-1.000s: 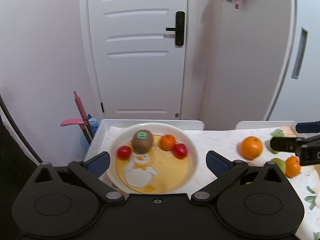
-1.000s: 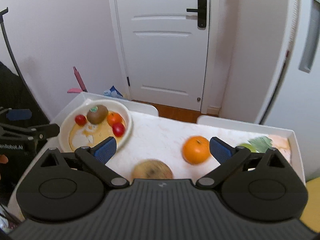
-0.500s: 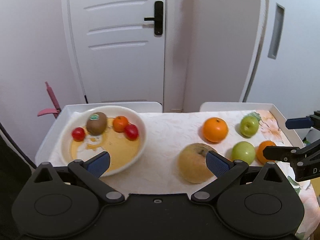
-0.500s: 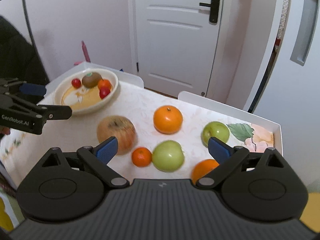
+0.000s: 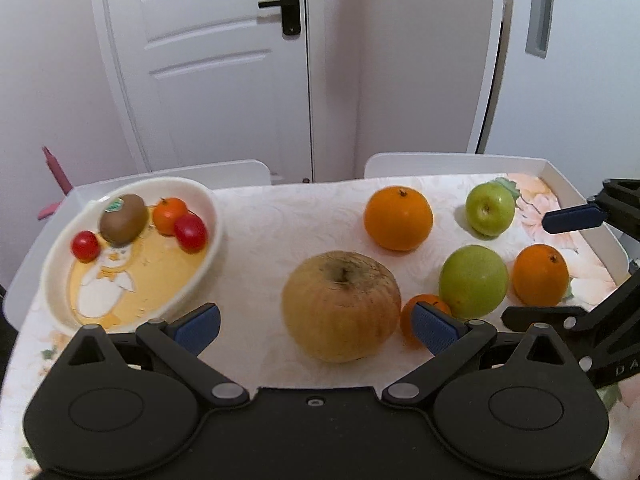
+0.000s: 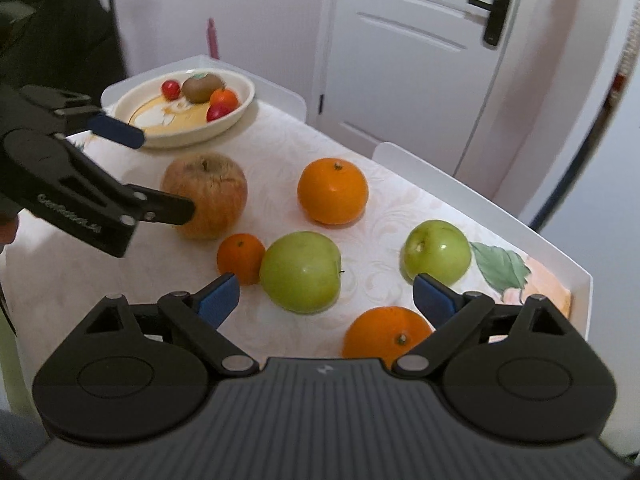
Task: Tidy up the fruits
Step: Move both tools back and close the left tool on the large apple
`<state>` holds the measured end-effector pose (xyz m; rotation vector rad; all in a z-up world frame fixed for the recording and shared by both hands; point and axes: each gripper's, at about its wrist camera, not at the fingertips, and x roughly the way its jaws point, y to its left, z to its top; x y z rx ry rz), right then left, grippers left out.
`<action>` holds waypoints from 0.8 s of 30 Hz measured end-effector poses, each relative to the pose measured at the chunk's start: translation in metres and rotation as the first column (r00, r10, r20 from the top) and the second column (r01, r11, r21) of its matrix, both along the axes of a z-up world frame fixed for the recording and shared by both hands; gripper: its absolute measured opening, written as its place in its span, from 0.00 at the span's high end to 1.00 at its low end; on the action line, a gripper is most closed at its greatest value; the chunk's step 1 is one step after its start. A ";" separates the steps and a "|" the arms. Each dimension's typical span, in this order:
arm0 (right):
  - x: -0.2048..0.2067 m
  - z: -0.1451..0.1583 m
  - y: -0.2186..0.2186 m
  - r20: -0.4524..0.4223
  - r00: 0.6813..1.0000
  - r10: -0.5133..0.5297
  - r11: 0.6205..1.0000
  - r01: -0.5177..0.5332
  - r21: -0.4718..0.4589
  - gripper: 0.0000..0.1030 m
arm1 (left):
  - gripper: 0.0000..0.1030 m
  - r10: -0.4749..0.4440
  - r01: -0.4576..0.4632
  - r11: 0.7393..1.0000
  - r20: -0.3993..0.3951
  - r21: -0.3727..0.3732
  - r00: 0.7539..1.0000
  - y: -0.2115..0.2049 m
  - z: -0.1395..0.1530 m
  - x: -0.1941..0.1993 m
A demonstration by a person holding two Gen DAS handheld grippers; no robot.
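Both claws gape empty: our left gripper (image 5: pixel 316 322) frames the wrinkled apple (image 5: pixel 341 305) at lower centre; closing off-centre could roll it into the small mandarin (image 5: pixel 416 316) beside it; right gripper (image 6: pixel 326 300) idle.

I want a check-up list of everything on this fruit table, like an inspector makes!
Surface: table with a pale flowery cloth, white raised edges.
Job's things: bowl holds a kiwi, a small orange and two red fruits. On the cloth: big brownish apple, two green apples, two oranges, one little orange.
Clutter: nothing seen.
Grippers: left gripper open, empty, around the brownish apple; right gripper open, empty, over the nearer green apple.
Cables: nothing seen.
Surroundings: white door, pink stick by the wall.
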<state>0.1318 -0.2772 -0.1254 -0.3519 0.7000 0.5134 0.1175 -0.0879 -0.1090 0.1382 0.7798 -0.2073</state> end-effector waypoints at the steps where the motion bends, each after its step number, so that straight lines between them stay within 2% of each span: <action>1: 0.002 -0.002 0.001 0.000 1.000 0.013 1.000 -0.013 -0.005 0.00 | 0.01 0.002 -0.002 1.000 -0.004 0.000 1.000 -0.002 -0.003 0.002; 3: 0.006 -0.006 0.003 0.000 0.999 0.036 0.999 -0.036 -0.021 0.00 | 0.02 0.008 -0.008 1.000 -0.008 0.000 1.000 -0.005 -0.007 0.007; 4: 0.008 -0.008 0.004 -0.008 0.999 0.048 0.998 -0.049 -0.027 0.06 | 0.04 0.010 -0.010 1.000 -0.011 -0.002 1.000 -0.006 -0.008 0.008; 5: 0.011 -0.011 0.005 -0.016 0.998 0.058 0.998 -0.058 -0.032 0.07 | 0.05 0.011 -0.011 1.000 -0.016 -0.006 1.000 -0.007 -0.010 0.010; 11: 0.017 -0.016 0.009 -0.026 0.995 0.097 0.995 -0.097 -0.033 0.08 | 0.12 0.013 -0.013 1.000 -0.035 -0.017 0.999 -0.010 -0.016 0.020; 16: 0.020 -0.019 0.011 -0.042 0.993 0.113 0.993 -0.115 -0.038 0.16 | 0.22 -0.009 0.008 0.999 -0.047 -0.033 0.999 -0.012 -0.018 0.023; 24: 0.022 -0.022 0.013 -0.044 0.990 0.137 0.989 -0.139 -0.045 0.20 | 0.23 -0.007 0.006 1.000 -0.039 -0.024 0.999 -0.012 -0.017 0.019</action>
